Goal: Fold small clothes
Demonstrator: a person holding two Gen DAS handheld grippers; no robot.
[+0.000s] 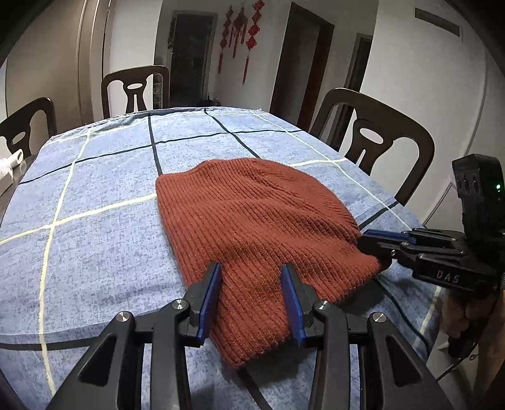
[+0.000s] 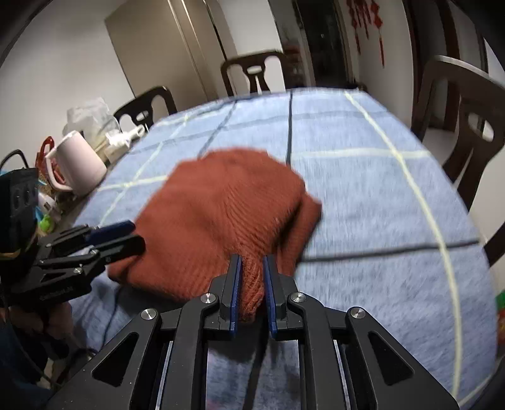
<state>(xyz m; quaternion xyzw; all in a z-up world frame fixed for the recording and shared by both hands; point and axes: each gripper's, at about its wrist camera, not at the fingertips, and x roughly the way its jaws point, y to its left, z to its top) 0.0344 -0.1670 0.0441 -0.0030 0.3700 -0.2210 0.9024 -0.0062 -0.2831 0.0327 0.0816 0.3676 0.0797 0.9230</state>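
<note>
From the left wrist view, a rust-red ribbed knit beanie (image 1: 252,227) lies flat on the table's blue mottled cloth with pale and dark grid lines (image 1: 94,195), its rounded crown toward 12 o'clock and its open hem toward 6 o'clock. The left gripper (image 1: 252,299) sits at 6 o'clock with its blue-padded fingers (image 1: 210,299) spread apart, one on each side of a strip of the beanie's near hem; the pads look clear of the wool rather than pinching it. At 3 o'clock the right gripper (image 1: 377,244), black with blue pads, reaches in sideways and meets the beanie's right corner, but from here I cannot tell how its jaws stand. Dark wooden chairs with cut-out backs (image 1: 372,135) ring the table's far edge, and red knotted hanging ornaments (image 1: 241,28) hang on the wall at 12 o'clock.

From the right wrist view, which is motion-blurred, the right gripper (image 2: 252,284) at 6 o'clock has its jaws drawn close, clamped on a bunched fold of the beanie (image 2: 221,214), which rises from the cloth (image 2: 378,205) at that corner. The left gripper (image 2: 126,235) comes in at 9 o'clock with its fingers at the beanie's other edge. Beyond it, at 10 o'clock, a pale pink lidded kettle (image 2: 82,161) stands among clutter at the table's side.
</note>
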